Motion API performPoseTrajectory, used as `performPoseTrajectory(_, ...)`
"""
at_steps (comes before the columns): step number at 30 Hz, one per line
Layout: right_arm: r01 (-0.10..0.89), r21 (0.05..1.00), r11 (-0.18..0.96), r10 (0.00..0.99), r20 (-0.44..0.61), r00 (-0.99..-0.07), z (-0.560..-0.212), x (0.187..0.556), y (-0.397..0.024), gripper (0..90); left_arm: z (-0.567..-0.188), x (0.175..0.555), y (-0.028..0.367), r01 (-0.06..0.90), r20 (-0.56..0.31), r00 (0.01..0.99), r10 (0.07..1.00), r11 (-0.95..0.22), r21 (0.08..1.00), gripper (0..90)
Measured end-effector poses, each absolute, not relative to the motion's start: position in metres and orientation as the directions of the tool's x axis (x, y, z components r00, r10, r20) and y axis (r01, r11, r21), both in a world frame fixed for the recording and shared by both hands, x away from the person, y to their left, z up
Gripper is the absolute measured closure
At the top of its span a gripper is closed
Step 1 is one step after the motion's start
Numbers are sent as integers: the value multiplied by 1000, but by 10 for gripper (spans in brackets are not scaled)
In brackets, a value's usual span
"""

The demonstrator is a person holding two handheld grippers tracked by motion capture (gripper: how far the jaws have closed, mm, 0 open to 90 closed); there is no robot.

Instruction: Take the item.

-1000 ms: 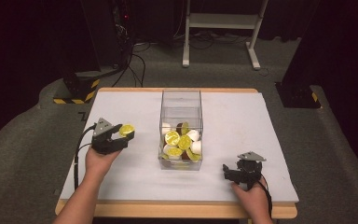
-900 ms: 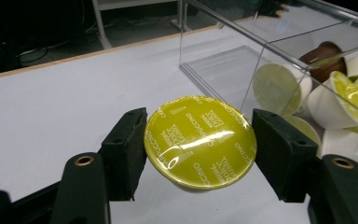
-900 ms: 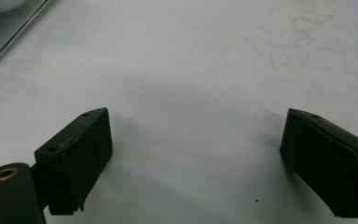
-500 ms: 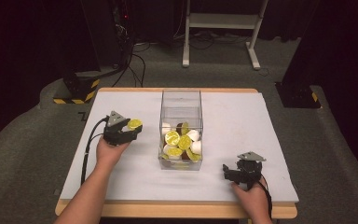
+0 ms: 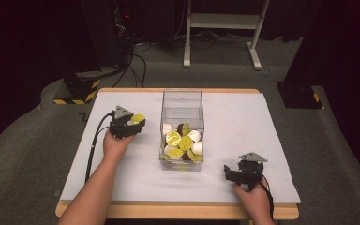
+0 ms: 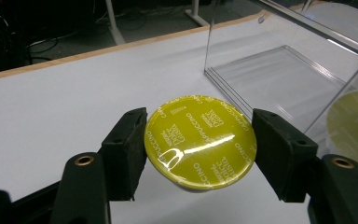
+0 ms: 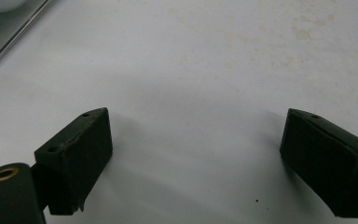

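Note:
My left gripper (image 5: 137, 120) is shut on a yellow-lidded coffee capsule (image 6: 199, 139), held just left of a clear plastic box (image 5: 182, 105); the capsule (image 5: 137, 118) sits level between the two black pads (image 6: 127, 147). The box's front half holds several yellow, white and brown capsules (image 5: 182, 143), and its far half looks bare. My right gripper (image 5: 228, 174) rests near the table's front right, jaws wide open over bare white tabletop, with nothing between its pads (image 7: 77, 154).
The white table (image 5: 243, 117) has a wooden front edge (image 5: 168, 209). Beyond the table lie grey carpet, black cables and a white stand's legs (image 5: 220, 21). The left gripper's cable (image 5: 93, 145) trails along the forearm.
The left gripper has carried the yellow capsule forward and to the right, closer to the clear box. The right gripper has stayed where it was.

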State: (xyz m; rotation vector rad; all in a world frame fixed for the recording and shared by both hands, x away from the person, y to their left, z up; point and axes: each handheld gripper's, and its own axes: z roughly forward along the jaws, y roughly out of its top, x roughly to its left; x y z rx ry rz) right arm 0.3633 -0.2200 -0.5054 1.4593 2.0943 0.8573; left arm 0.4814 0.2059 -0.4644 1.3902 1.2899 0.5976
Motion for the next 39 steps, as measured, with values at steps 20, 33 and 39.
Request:
performPoseTrajectory(20, 662, 706, 251, 939, -11, -343, -506, 363, -220, 89, -496, 498, 201, 428, -282, 222, 933, 167, 888, 380)
performPoseTrajectory(33, 662, 707, 251, 939, -12, -344, -506, 363, -220, 90, -501, 499, 204, 445, -294, 194, 936, 183, 877, 374)
performPoseTrajectory(39, 662, 706, 251, 939, -12, -344, -506, 363, -220, 89, -496, 496, 207, 475, -330, 199, 923, 204, 856, 221)
